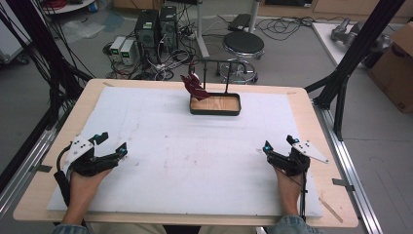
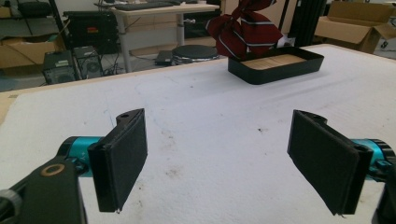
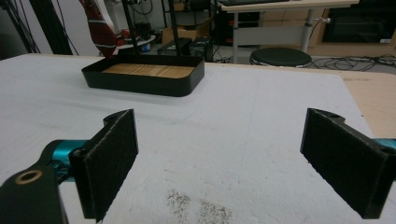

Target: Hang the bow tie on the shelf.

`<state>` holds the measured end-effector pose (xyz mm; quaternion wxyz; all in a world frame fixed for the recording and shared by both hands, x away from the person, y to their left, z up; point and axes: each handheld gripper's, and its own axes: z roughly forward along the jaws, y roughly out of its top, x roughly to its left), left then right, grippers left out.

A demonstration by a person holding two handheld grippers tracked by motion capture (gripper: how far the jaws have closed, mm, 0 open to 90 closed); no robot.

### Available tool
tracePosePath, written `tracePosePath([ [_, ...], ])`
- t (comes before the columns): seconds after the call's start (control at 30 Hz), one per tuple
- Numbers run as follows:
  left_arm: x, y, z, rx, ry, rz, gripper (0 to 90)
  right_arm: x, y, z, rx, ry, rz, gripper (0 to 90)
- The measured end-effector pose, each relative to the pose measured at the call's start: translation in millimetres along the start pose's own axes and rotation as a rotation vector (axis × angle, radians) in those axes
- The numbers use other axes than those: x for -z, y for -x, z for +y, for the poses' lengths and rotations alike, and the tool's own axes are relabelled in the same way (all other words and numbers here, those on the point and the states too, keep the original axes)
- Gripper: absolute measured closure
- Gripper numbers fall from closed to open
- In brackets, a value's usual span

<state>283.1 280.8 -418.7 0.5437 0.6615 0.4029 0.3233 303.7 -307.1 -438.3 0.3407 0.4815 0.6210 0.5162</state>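
Note:
A black tray (image 1: 215, 112) with a wooden floor stands at the table's far middle, with a thin black stand (image 1: 214, 61) rising from it. A dark red striped tie (image 1: 193, 86) hangs knotted on the stand's left end, above the tray's left edge. The tray (image 2: 275, 71) and tie (image 2: 245, 29) lie far ahead in the left gripper view; the right gripper view has the tray (image 3: 142, 81) and tie (image 3: 99, 29) too. My left gripper (image 1: 113, 143) rests open at the near left. My right gripper (image 1: 279, 143) rests open at the near right. Nothing is between either pair of jaws.
A white foam mat (image 1: 195, 156) covers most of the wooden table (image 1: 336, 204). Beyond the far edge stand a round stool (image 1: 243, 45), computer towers (image 1: 156, 27) and loose cables on the floor. A cardboard box (image 1: 397, 63) sits at the right.

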Motion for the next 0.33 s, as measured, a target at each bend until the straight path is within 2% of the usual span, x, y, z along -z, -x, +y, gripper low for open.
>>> tracePosePath([
  [0.33,-3.0,-0.3,-1.2,0.006,-0.010,-0.002,20.3,0.1,-0.1,0.0,0.000,0.000,0.001,10.2],
])
